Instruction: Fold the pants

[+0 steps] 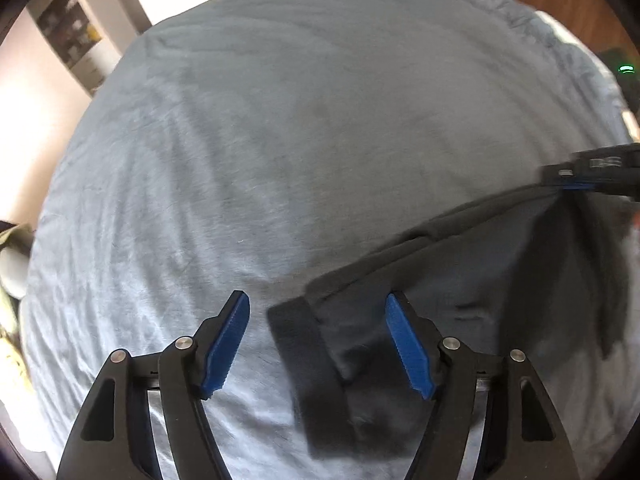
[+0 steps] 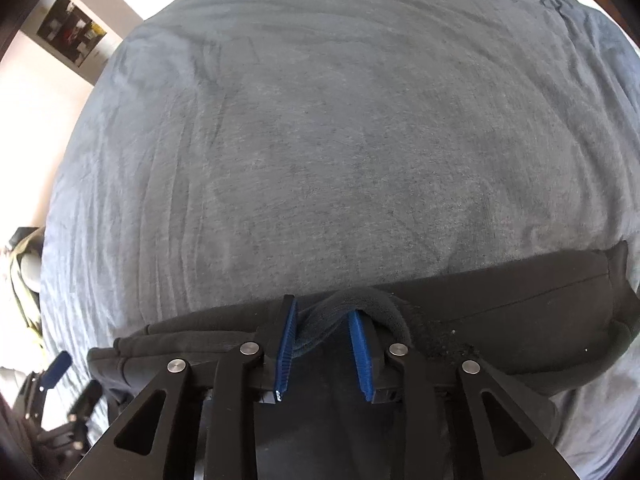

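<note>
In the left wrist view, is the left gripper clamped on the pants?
No. The left gripper stands open, its blue pads apart with the dark pants lying loose between them on the grey blanket.

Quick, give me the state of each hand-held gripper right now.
Left hand-held gripper: open, holding nothing; the pants cuff lies loose between its jaws.
Right hand-held gripper: partly open, a fold of pants between its pads; firm grip cannot be told.

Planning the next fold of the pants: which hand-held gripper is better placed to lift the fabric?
Probably the right hand-held gripper: a bunched fold of the black pants already sits between its narrow-set pads. The left hand-held gripper stands wide open over the cuff, gripping nothing.
</note>
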The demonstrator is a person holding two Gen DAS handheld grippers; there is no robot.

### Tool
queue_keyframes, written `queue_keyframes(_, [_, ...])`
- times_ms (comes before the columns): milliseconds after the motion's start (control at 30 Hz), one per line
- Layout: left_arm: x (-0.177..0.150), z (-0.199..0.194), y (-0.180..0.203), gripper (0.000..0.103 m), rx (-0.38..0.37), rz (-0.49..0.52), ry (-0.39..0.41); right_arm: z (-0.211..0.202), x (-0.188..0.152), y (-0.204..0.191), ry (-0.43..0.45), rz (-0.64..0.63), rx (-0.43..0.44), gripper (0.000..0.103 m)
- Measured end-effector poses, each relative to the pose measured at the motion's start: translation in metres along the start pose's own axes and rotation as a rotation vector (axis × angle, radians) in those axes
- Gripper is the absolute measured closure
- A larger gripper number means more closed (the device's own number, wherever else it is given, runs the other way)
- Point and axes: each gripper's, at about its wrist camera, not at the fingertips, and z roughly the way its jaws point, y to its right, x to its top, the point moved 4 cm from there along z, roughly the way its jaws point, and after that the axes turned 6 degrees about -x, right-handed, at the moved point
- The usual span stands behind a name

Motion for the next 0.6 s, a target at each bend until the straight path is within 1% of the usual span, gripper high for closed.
queue_keyframes(67, [0.0,0.017,-0.012,0.032,-0.028,-0.097,-0.03,0.0,-0.001,0.001,0.001,0.008,-0.003,0.075])
queue_keyframes(133, [-0.002,0.028,-0.024,0.032,-0.036,-0.194,-0.066,-0.001,-0.004,0.001,0.007,0.001,-0.018,0.072])
queue_keyframes(167, [-0.003,0.03,-0.028,0.032,-0.048,-0.228,-0.073,0.0,-0.005,-0.001,0.011,-0.013,-0.033,0.069])
queue_keyframes(233, [-0.006,0.023,-0.028,0.034,-0.068,-0.249,-0.068,-0.003,-0.008,-0.008,0.022,-0.058,-0.071,0.067])
queue_keyframes(267, [-0.008,0.016,-0.027,0.034,-0.069,-0.242,-0.059,-0.005,-0.011,-0.011,0.028,-0.08,-0.083,0.066])
queue_keyframes(300, [-0.01,0.007,-0.024,0.034,-0.067,-0.229,-0.047,-0.009,-0.015,-0.013,0.031,-0.097,-0.087,0.062])
queue_keyframes(333, [-0.012,-0.002,-0.021,0.034,-0.068,-0.216,-0.034,-0.015,-0.019,-0.015,0.036,-0.108,-0.078,0.056])
queue_keyframes(367, [-0.014,-0.012,-0.019,0.034,-0.072,-0.206,-0.022,-0.022,-0.023,-0.016,0.042,-0.113,-0.065,0.054])
queue_keyframes(500, [-0.025,-0.057,0.0,0.033,-0.097,-0.166,0.053,-0.049,-0.043,-0.013,0.058,-0.118,-0.011,0.053])
queue_keyframes(600, [-0.03,-0.093,0.021,0.033,-0.129,-0.117,0.132,-0.074,-0.062,-0.007,0.097,-0.122,0.036,0.053])
